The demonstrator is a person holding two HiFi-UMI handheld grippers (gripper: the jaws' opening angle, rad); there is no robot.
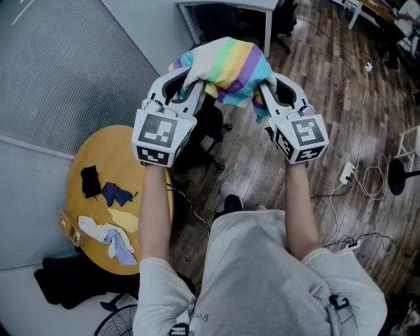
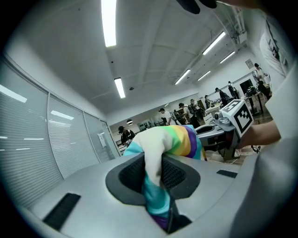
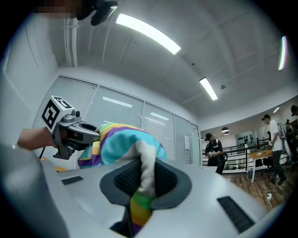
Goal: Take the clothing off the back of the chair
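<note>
A rainbow-striped garment (image 1: 228,69) hangs in the air, stretched between my two grippers above a black office chair (image 1: 205,134). My left gripper (image 1: 189,83) is shut on its left side, and the cloth (image 2: 158,153) is pinched between the black pads. My right gripper (image 1: 264,90) is shut on the right side, where white and striped cloth (image 3: 145,174) runs through the jaws. Each gripper view shows the other gripper (image 2: 235,118) (image 3: 65,125) across the bunched garment. The garment is clear of the chair back.
A round wooden table (image 1: 92,164) at the left holds several small cloths (image 1: 108,197). A white desk (image 1: 230,13) stands ahead. Cables and a power strip (image 1: 346,172) lie on the wood floor at the right. A fan (image 1: 121,321) stands at the lower left. People stand far off in the room (image 2: 186,109).
</note>
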